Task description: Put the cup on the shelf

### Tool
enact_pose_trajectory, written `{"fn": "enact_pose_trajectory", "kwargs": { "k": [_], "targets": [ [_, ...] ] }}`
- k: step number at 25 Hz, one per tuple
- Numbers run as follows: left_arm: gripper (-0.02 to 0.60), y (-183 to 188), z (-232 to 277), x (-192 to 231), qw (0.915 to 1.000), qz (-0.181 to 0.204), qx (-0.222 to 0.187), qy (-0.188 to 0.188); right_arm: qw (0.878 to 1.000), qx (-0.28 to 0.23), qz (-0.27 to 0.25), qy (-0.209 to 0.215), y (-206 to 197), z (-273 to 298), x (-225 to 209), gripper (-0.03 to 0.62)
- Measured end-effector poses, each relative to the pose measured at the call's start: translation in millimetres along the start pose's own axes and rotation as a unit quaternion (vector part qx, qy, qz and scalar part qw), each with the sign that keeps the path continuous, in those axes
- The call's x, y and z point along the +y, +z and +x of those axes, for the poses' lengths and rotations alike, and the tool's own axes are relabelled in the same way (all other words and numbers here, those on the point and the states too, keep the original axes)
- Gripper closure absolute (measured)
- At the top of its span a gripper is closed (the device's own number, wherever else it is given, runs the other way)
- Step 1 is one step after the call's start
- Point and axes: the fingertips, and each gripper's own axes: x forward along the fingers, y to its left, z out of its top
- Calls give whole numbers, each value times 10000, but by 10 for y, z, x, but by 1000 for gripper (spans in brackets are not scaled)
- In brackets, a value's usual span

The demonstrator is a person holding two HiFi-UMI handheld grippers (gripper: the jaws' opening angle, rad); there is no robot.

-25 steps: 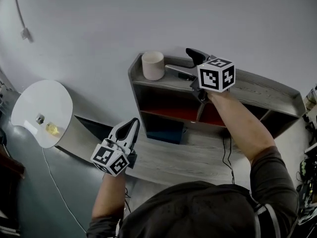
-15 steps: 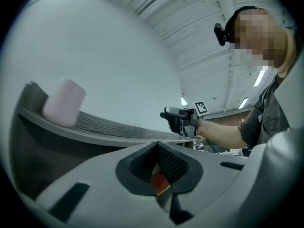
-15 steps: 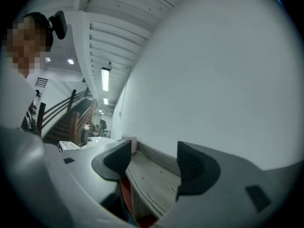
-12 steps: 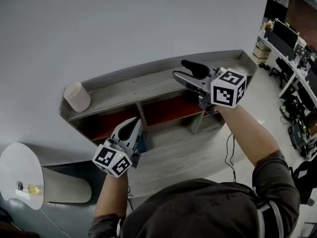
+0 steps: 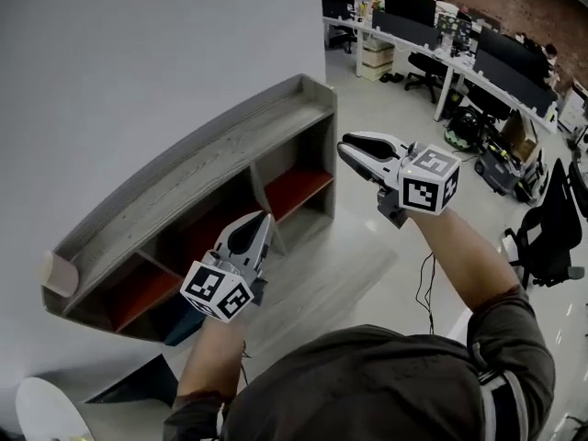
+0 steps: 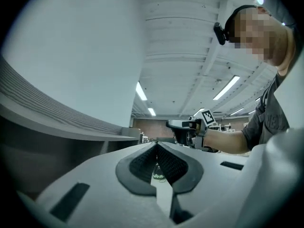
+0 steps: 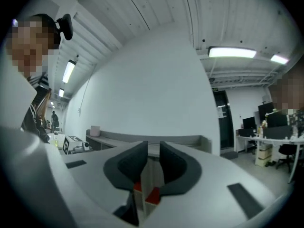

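Observation:
A pale cup (image 5: 57,274) stands on the far left end of the grey wooden shelf (image 5: 184,177), free of both grippers. In the right gripper view the cup (image 7: 95,130) is a small shape at the far end of the shelf top (image 7: 180,140). My right gripper (image 5: 347,147) hangs in the air off the shelf's right end. Its jaws are closing, with a narrow gap and nothing between them (image 7: 153,148). My left gripper (image 5: 256,223) is held in front of the shelf's lower compartments, its pads shut together and empty (image 6: 156,146).
A white wall (image 5: 138,62) backs the shelf. Office desks with monitors (image 5: 459,44) and a black chair (image 5: 551,237) fill the upper right. The rim of a round white table (image 5: 46,416) shows at the lower left. A cable (image 5: 424,283) lies on the floor.
The head view has swung right, so shelf and cup slid to the lower left. My right gripper has come away from the shelf top and its jaws have narrowed. The left gripper stayed shut.

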Motion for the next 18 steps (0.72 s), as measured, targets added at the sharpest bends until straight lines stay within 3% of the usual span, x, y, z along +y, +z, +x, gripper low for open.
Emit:
{"fn": "enact_pose_trajectory", "kwargs": {
  "k": [9,18],
  "targets": [
    [577,-462,1365,-1214,9949,-242,50,-982,9913,262,-56,-1285,-346,-1975,-862,602],
    [577,-975,1990,-2104,9891,-529,201,-1359,9797,616,-151,-1900,-768,-3149,-1090,603]
  ]
}}
